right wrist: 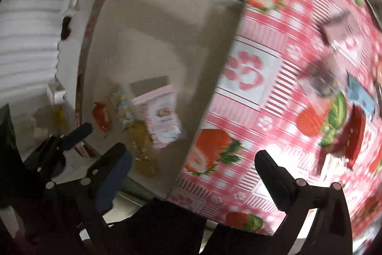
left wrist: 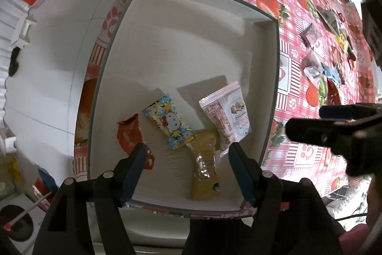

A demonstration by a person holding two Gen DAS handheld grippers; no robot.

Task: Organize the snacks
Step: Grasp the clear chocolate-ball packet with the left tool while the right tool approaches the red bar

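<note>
Left gripper point(left wrist: 188, 152) open, empty, above yellow snack packet point(left wrist: 205, 166) in white box point(left wrist: 181, 40); Hello Kitty packet point(left wrist: 169, 122) beside it. Right gripper point(right wrist: 191, 166) wide open, empty.

box point(left wrist: 267, 78) far half bare, four packets point(left wrist: 167, 122) crowd near end

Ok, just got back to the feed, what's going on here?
A person with tongs in each hand is sorting snacks into a white box on the strawberry tablecloth. Four packets lie in it: red, Hello Kitty, gold, white-pink. The left tongs hang open over them, holding nothing. The right tongs are wide open and empty; more snacks wait on the cloth.
</note>
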